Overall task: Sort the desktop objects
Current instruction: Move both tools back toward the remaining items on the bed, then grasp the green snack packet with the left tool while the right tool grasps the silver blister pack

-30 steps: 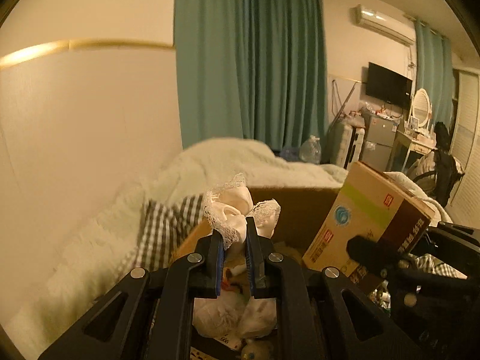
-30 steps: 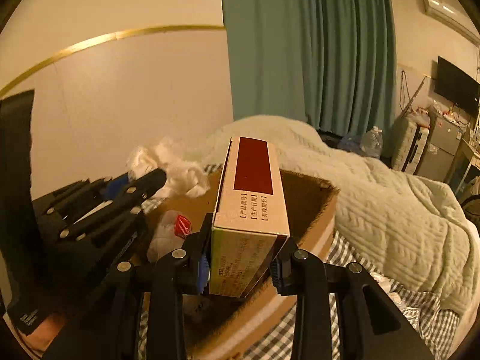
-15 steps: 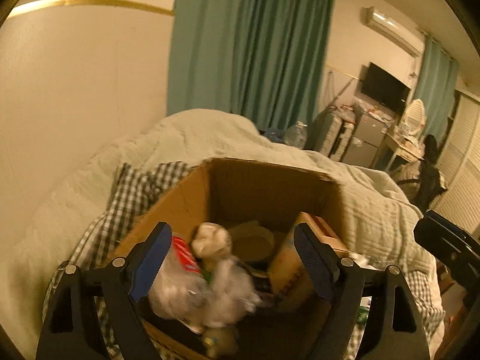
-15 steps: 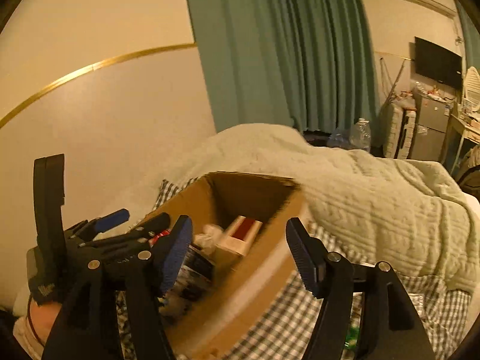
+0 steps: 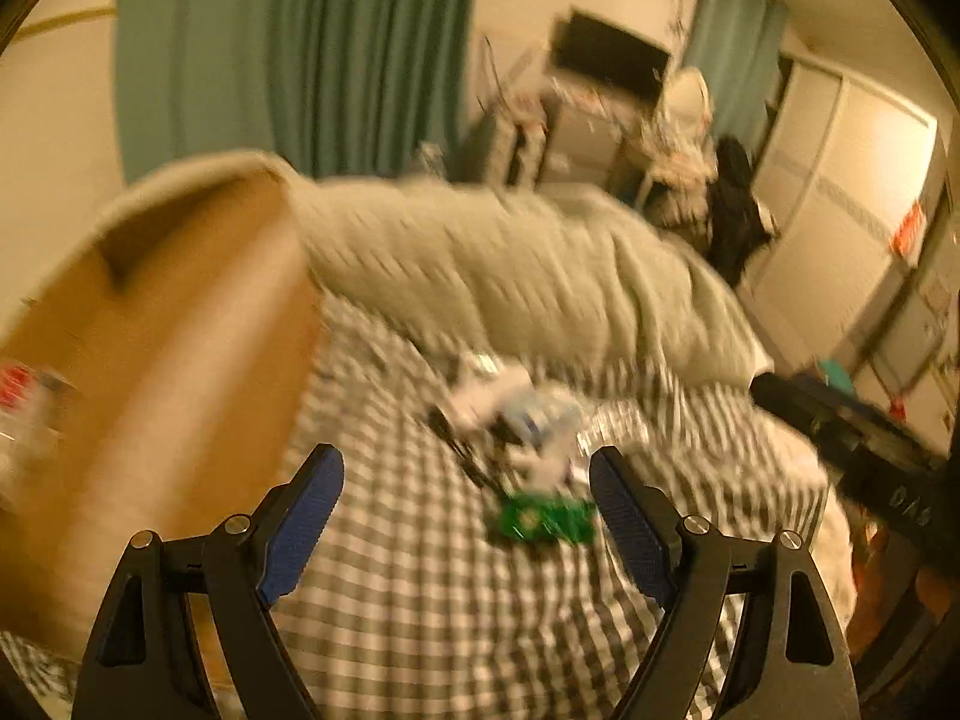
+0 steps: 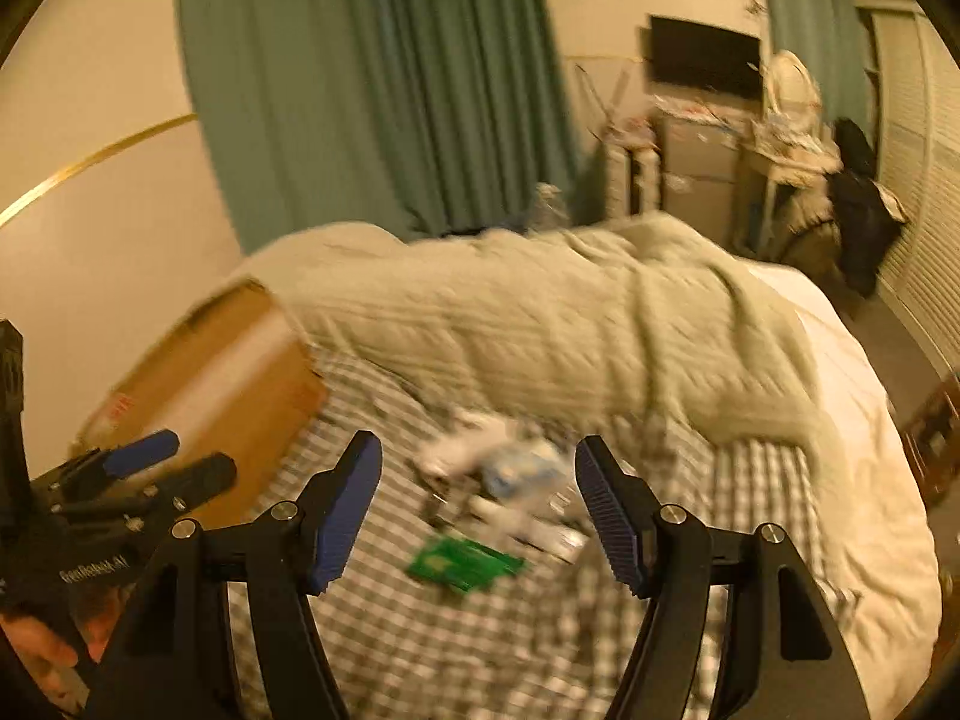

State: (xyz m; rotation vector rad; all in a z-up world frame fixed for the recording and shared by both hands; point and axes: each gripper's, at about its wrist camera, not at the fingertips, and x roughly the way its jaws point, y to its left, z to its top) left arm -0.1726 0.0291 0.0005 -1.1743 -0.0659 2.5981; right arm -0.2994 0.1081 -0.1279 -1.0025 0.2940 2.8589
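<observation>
Left hand-held gripper and right hand-held gripper both spread apart, empty, brown cardboard box to their left, contents blurred, flat green packet ahead on checked bedsheet, lettering unreadable.

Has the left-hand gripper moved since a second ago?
Yes. The left gripper swung right, away from the brown cardboard box, now at the view's left edge, toward the small green packet on the checked sheet.

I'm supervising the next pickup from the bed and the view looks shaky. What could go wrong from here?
Both views are motion-blurred, so aiming at the small pile may miss.

The green packet lies flat on the soft checked sheet; the open left hand-held gripper could pinch fabric instead.

The right hand-held gripper faces the same pile, so they might collide.
</observation>
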